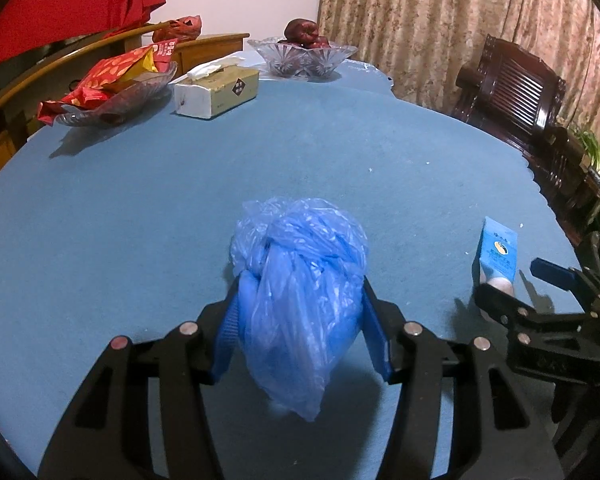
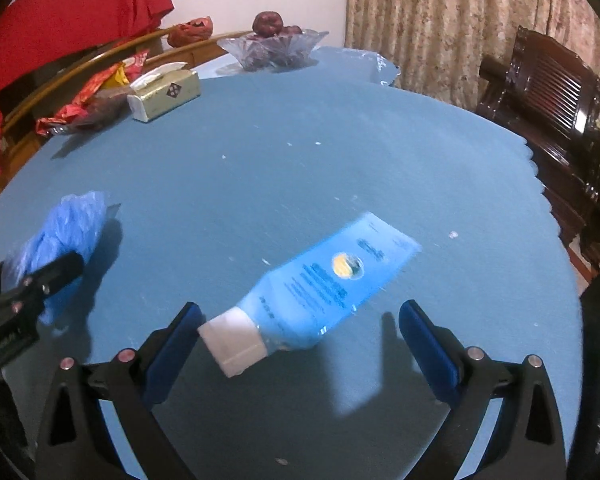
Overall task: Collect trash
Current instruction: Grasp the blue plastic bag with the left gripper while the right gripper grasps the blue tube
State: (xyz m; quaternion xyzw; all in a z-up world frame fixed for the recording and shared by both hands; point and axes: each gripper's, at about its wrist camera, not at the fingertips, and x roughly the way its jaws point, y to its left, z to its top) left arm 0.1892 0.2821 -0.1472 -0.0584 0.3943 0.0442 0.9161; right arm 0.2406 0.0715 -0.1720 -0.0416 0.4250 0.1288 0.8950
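Observation:
A crumpled blue plastic bag (image 1: pixel 300 284) sits between the pads of my left gripper (image 1: pixel 302 320), which is shut on it just above the blue tablecloth (image 1: pixel 180 200). The bag also shows at the left of the right wrist view (image 2: pixel 60 236). A blue tube with a white cap (image 2: pixel 312 288) lies on the cloth, blurred, with its cap end between the fingers of my right gripper (image 2: pixel 300 328), which is open around it and not touching it. In the left wrist view the tube (image 1: pixel 496 252) and my right gripper (image 1: pixel 520 284) are at the right edge.
At the far side of the table stand a glass dish of red snack packets (image 1: pixel 112 88), a tissue box (image 1: pixel 216 92) and a glass bowl of dark red fruit (image 1: pixel 304 56). A dark wooden chair (image 1: pixel 512 92) stands at the right, by the curtain.

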